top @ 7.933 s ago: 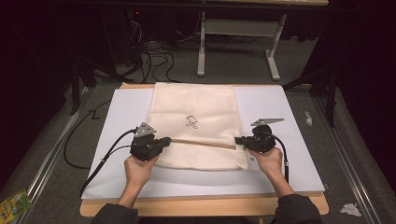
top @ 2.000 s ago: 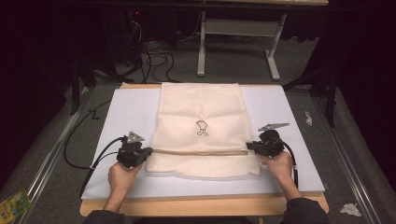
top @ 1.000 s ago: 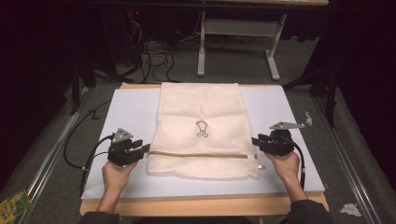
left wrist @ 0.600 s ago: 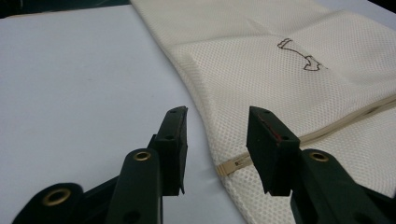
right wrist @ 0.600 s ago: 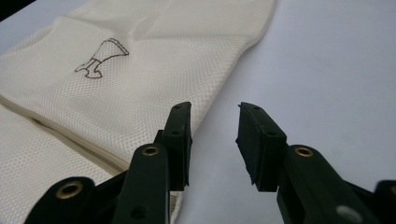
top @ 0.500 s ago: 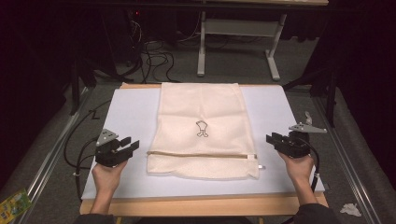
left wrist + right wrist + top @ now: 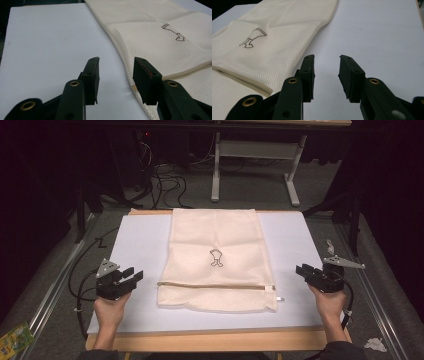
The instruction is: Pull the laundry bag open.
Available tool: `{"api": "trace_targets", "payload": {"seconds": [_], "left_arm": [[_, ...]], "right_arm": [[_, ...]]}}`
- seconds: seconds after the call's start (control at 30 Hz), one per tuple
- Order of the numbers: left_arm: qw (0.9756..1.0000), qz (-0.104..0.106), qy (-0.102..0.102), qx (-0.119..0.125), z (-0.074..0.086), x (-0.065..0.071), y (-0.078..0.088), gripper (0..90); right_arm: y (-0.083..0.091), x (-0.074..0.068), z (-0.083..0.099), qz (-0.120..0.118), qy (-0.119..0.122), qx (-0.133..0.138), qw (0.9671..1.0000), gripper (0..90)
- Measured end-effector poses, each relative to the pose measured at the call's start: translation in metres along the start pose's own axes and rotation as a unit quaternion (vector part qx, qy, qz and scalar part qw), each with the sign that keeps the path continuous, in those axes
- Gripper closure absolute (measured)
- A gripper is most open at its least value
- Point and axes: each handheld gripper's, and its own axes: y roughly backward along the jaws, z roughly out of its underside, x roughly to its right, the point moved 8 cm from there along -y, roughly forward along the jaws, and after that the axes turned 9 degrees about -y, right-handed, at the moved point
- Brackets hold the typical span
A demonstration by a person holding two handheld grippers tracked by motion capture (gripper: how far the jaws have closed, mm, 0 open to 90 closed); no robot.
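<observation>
Two grippers flank a cream mesh bag point(image 7: 216, 260) that lies flat along the middle of the white board point(image 7: 140, 240), its zipper point(image 7: 215, 285) running left to right across the near part. Your left gripper point(image 7: 131, 276) sits at the board's left edge and your right gripper point(image 7: 303, 270) at its right edge, each well apart from the bag. Both sets of jaws stand apart with nothing between them; in the left gripper view the bag's edge lies just beyond the right-hand jaw, and in the right gripper view bare board lies between the jaws, the bag's edge running behind the left one. The left jaws have just been opening further, with no cloth in the gap.

Risks, as a judgement: if you come back in low, a jaw tip could catch the mesh and drag the bag askew or raise a fold. The small zipper pull point(image 7: 280, 298) juts from the bag's near right corner and could snag a jaw that passes close. The cables point(image 7: 82, 292) trailing from the grippers could sweep the board's edge.

Surroundings: a bit of crumpled paper point(image 7: 375, 344) and a green packet point(image 7: 14, 339) lie on the grey floor near the table's corners; a metal table frame point(image 7: 255, 155) and loose wires stand far behind. Nothing lies between either gripper and the bag.
</observation>
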Motion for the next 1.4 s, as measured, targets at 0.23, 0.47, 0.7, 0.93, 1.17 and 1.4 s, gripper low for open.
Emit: {"api": "trace_targets", "payload": {"seconds": [0.23, 0.47, 0.7, 0.93, 1.17, 1.4], "left_arm": [[0.9999, -0.006, 0.007, 0.004, 0.001, -0.002, -0.004, 56.4], [0.9999, -0.014, 0.007, 0.001, 0.004, -0.004, -0.008, 54.9], [0.9997, -0.016, 0.018, -0.003, 0.011, -0.007, -0.016, 54.5], [0.9996, -0.021, 0.019, -0.005, 0.015, -0.009, -0.023, 53.9], [0.9988, -0.036, 0.032, -0.011, 0.022, -0.017, -0.033, 53.4], [0.9986, -0.041, 0.029, -0.015, 0.025, -0.018, -0.042, 52.2]], "right_arm": [[-0.001, 0.007, 0.004, 0.002, -0.011, 0.007, 0.9999, 66.4], [-0.006, 0.013, 0.010, 0.005, -0.016, 0.006, 0.9998, 66.3], [-0.013, 0.020, 0.019, 0.014, -0.024, -0.003, 0.9996, 66.3], [-0.019, 0.024, 0.024, 0.019, -0.027, -0.005, 0.9994, 65.1], [-0.030, 0.025, 0.029, 0.027, -0.016, -0.014, 0.9994, 64.7], [-0.035, 0.028, 0.029, 0.035, -0.016, -0.012, 0.9992, 64.3]]}}
